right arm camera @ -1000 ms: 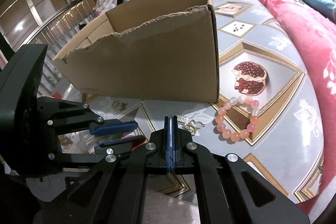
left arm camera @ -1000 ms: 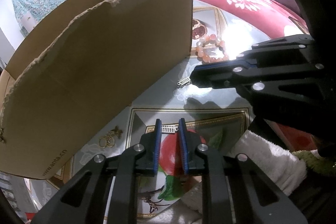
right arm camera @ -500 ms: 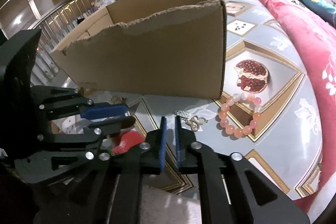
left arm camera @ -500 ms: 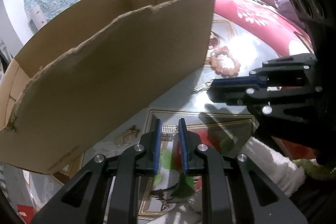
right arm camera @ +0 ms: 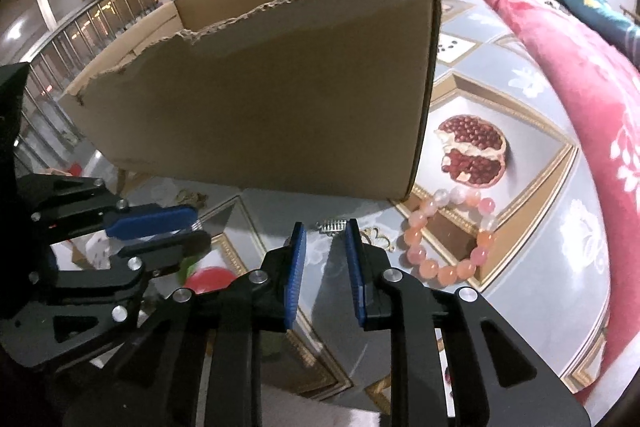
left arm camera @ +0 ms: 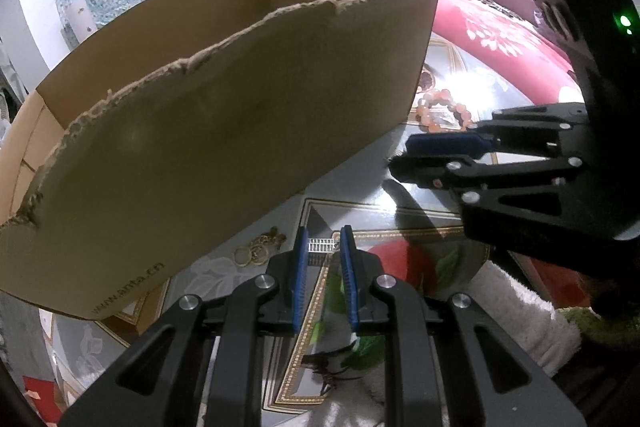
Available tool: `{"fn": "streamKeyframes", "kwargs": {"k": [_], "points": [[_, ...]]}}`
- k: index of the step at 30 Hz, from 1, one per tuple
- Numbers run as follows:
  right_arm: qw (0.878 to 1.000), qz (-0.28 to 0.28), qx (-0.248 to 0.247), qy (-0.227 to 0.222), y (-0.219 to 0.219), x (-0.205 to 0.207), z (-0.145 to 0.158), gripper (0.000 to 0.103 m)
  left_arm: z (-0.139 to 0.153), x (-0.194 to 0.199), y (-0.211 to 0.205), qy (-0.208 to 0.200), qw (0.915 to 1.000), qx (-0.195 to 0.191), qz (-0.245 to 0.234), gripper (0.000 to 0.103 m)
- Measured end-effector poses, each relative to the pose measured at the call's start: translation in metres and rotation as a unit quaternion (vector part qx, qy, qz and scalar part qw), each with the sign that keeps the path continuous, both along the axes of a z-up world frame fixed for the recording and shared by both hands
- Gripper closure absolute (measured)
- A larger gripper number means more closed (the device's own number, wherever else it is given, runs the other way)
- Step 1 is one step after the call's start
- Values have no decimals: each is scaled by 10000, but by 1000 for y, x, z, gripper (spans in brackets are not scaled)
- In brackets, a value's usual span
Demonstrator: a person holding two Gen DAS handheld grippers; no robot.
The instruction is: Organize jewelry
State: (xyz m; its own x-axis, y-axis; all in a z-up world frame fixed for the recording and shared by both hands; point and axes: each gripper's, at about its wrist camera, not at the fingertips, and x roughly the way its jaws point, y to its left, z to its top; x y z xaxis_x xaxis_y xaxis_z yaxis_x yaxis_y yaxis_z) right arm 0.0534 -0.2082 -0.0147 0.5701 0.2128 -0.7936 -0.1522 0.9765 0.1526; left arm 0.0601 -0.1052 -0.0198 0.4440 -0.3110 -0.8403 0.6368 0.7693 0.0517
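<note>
My left gripper is shut on a small silver clip held between its blue pads, near the open cardboard box. In the right wrist view the left gripper shows at the left with the clip's end at its tips. My right gripper is open and empty above the floor, just before a second silver clip and a gold charm. A pink bead bracelet lies to its right and also shows in the left wrist view. Gold earrings lie by the box's near wall.
The box stands on a glossy patterned floor with a pomegranate print. A red floral quilt runs along the right. A white fluffy cloth lies at the lower right. A railing is at the far left.
My right gripper has opened from shut and drawn back a little from the silver clip on the floor. My left gripper has risen with its clip, closer to the box.
</note>
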Motion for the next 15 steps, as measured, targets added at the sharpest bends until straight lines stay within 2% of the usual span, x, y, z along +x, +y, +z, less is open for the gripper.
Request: {"fn": "streamKeyframes", "kwargs": {"k": [7,15], "points": [[9986,57,-514,-90,12,3,1,83,-1,2,2,35,10000,1,23,87],[9977,146,-639,-158,20,-1,4,82,-4,3,0,85,10000,3,10,87]]}}
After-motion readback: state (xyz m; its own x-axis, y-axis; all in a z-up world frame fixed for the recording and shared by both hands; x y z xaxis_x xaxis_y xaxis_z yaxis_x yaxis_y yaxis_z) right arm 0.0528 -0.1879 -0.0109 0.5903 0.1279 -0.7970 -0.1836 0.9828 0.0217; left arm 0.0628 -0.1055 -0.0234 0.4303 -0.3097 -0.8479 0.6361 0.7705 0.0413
